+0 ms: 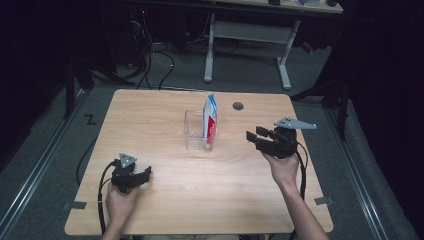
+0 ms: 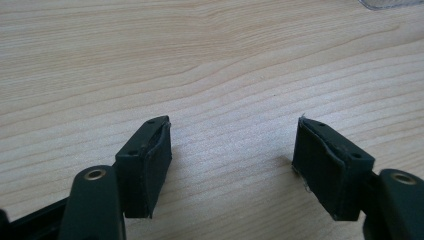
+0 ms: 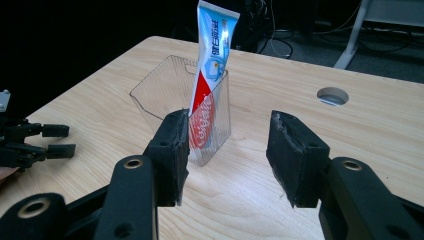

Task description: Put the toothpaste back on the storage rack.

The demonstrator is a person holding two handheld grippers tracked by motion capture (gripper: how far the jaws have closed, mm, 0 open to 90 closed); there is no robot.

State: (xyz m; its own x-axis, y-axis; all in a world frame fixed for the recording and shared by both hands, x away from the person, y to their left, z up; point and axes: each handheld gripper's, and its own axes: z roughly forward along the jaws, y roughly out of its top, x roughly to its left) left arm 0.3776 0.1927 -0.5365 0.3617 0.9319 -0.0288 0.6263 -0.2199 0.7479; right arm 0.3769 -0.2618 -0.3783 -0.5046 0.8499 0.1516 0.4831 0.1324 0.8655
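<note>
High view: open right gripper near clear holder, apart.

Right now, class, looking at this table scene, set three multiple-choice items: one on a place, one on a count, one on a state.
1. Where is the toothpaste tube?
A. flat on the table
B. standing in the clear container
C. between the right gripper's fingers

2. How many grippers are on or over the table?
A. one
B. two
C. three

3. How does the right gripper stand?
A. open, holding nothing
B. shut on the tube
C. shut on the container

Key: 1 B, the tube leans upright inside the container; 2 B, the left gripper and the right one; 3 A, bare table shows between its fingers.
</note>
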